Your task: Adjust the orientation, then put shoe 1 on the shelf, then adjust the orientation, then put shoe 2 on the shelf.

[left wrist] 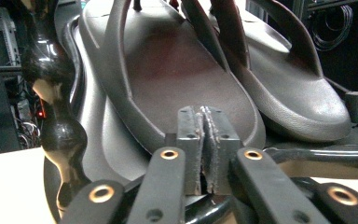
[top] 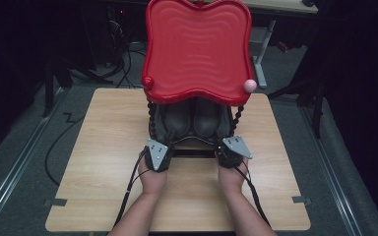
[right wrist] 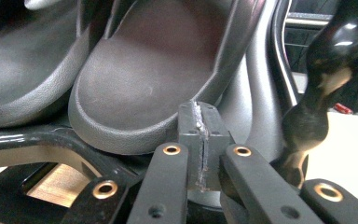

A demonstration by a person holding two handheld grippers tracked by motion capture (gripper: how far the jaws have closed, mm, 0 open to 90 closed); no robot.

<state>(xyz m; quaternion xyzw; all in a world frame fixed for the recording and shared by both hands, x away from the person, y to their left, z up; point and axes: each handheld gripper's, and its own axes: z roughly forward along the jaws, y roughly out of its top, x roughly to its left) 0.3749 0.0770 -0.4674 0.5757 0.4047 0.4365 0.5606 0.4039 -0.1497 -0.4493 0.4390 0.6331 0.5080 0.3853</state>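
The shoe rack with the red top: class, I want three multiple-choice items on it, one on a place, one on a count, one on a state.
1. Where do the dark sandals lie?
A. on the red top tray
B. on the shelf under the red top tray
C. on the floor

2. How many sandals are there?
A. one
B. two
C. four

3. How do the jaws of the left gripper stand?
A. pressed together
B. wide apart
C. clamped on a sandal strap

Key:
1 B, the high view shows them beneath the red top tray.
2 B, a pair lies side by side.
3 A, the pads meet with nothing between them.
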